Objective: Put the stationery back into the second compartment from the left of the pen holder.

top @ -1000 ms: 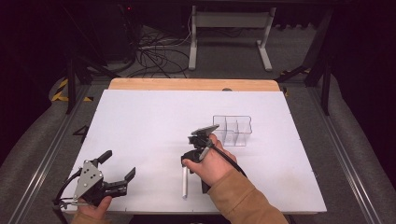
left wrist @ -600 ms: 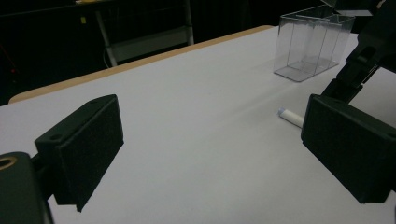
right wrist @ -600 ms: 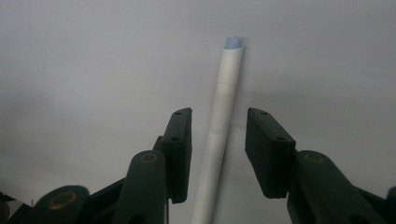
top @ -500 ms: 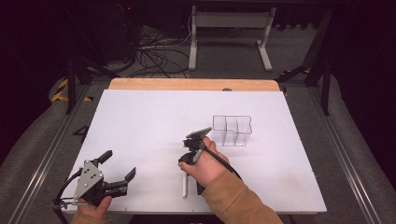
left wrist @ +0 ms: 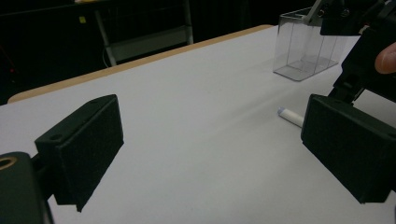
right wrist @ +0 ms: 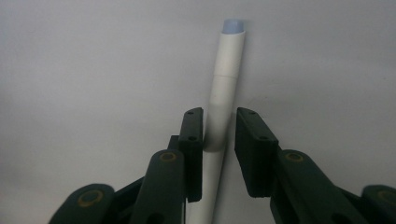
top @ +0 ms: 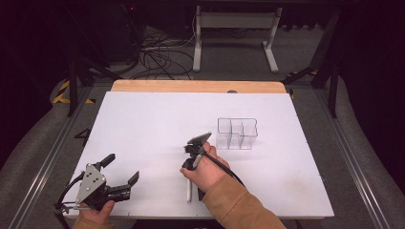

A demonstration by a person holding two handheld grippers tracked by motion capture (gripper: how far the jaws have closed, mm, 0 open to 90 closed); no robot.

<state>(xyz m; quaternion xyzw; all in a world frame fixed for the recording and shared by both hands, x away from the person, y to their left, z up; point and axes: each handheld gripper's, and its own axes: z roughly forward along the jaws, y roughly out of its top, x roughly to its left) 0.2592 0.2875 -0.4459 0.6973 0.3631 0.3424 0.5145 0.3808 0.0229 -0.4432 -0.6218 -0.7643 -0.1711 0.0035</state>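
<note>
The right tongs (right wrist: 218,135) are pointing down over a white pen (right wrist: 224,98) that is lying flat on the desk (top: 143,124). Their jaws have just been closing and are now standing narrow on either side of the barrel; the one on the left of the right gripper view is touching the pen, while a thin gap is showing at the other, so the pen is lying between them, not yet clamped. In the high view the pen (top: 189,192) is lying near the desk's near edge, partly hidden beneath the right hand (top: 203,167).

The left tongs (top: 122,169) are resting at the near left corner with jaws spread wide and nothing between them, well apart from the pen.

A clear box (top: 237,133) with compartments is standing upright just beyond and to the right of the right tongs (top: 191,160), near but not touching. In the left gripper view the box (left wrist: 303,46) is rising behind the pen's blue-tipped end (left wrist: 290,116).

The stretch of desk between the two tongs is lying bare, as are the far half and the right side. A wooden strip (top: 191,86) is lining the far edge, and cables (top: 157,52) are trailing on the floor beyond it.
</note>
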